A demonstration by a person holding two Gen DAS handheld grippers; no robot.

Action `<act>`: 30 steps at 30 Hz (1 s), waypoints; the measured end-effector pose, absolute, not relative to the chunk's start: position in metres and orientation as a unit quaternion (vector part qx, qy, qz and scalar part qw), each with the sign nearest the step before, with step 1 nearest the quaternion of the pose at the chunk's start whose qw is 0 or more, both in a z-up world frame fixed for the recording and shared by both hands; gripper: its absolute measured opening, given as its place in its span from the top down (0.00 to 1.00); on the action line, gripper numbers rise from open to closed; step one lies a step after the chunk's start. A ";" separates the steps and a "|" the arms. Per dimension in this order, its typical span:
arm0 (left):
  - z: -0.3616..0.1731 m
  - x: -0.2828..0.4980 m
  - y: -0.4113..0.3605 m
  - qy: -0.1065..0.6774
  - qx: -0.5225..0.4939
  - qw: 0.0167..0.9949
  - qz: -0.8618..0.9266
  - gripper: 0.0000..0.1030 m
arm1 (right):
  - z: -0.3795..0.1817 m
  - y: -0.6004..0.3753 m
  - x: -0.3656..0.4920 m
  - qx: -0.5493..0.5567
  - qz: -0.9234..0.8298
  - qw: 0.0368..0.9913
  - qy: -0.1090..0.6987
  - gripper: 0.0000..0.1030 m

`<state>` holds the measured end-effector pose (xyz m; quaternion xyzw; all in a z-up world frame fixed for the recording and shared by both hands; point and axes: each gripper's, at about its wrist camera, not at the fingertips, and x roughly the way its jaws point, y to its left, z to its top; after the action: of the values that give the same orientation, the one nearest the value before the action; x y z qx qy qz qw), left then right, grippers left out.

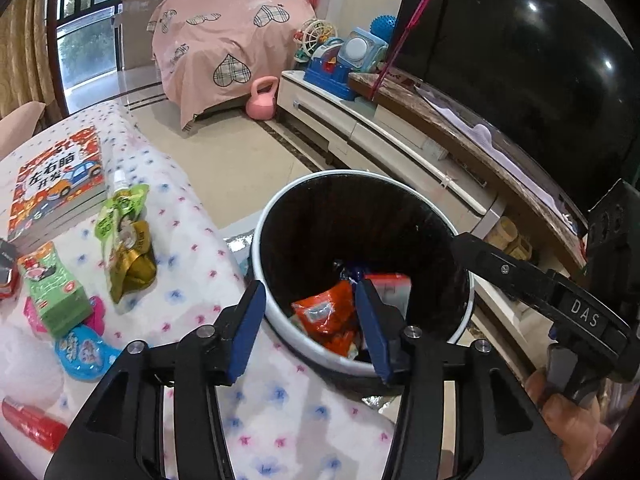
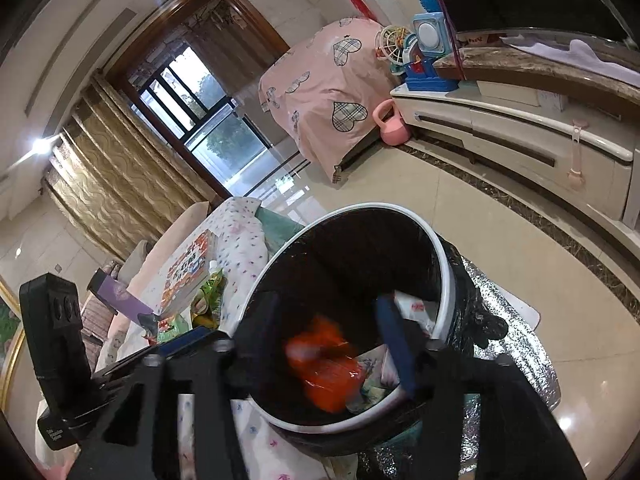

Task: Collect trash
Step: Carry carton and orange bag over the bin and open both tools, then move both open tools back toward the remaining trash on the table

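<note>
Both sets of jaws stand parted with nothing between the pads: the left gripper (image 1: 308, 328) hangs over the near rim of the bin (image 1: 280, 320), and the right gripper (image 2: 324, 332) hangs over the same bin's mouth. Straight beyond the left jaws, down in the bin, lies an orange wrapper (image 1: 326, 314) among other packets; in the right wrist view it is blurred, so it may be falling, and I judge the drop done or nearly so. To finish well, keep both pairs of jaws wide and lift clear of the black liner before swinging away. Left of the left jaws, on the flowered tabletop (image 1: 192, 240), more trash waits: a blue packet (image 1: 82, 354), a green carton (image 1: 56, 288), a green pouch (image 1: 120, 216) and a gold wrapper (image 1: 136, 264) under it. The book (image 1: 56, 184) farther off looks like no trash.
</note>
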<state>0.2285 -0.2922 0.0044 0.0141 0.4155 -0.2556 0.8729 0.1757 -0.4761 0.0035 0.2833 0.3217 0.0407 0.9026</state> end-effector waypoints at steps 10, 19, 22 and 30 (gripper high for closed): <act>-0.001 0.195 -0.229 0.420 -0.024 0.878 -0.227 0.42 | 0.014 -0.455 0.153 0.271 0.046 0.912 0.304 0.11; -0.014 0.168 -0.173 0.435 -0.052 0.877 -0.197 0.42 | 0.014 -0.415 0.136 0.259 0.065 0.913 0.307 0.08; -0.019 0.160 -0.149 0.438 -0.063 0.879 -0.180 0.42 | 0.009 -0.398 0.132 0.254 0.074 0.912 0.314 0.07; -0.031 0.143 -0.099 0.444 -0.094 0.880 -0.140 0.42 | -0.007 -0.356 0.129 0.240 0.107 0.901 0.346 0.07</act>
<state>0.1433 -0.0993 -0.0312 -0.0944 0.4443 -0.1398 0.8798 0.1292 -0.3563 -0.0074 0.2401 0.3455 0.1072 0.9008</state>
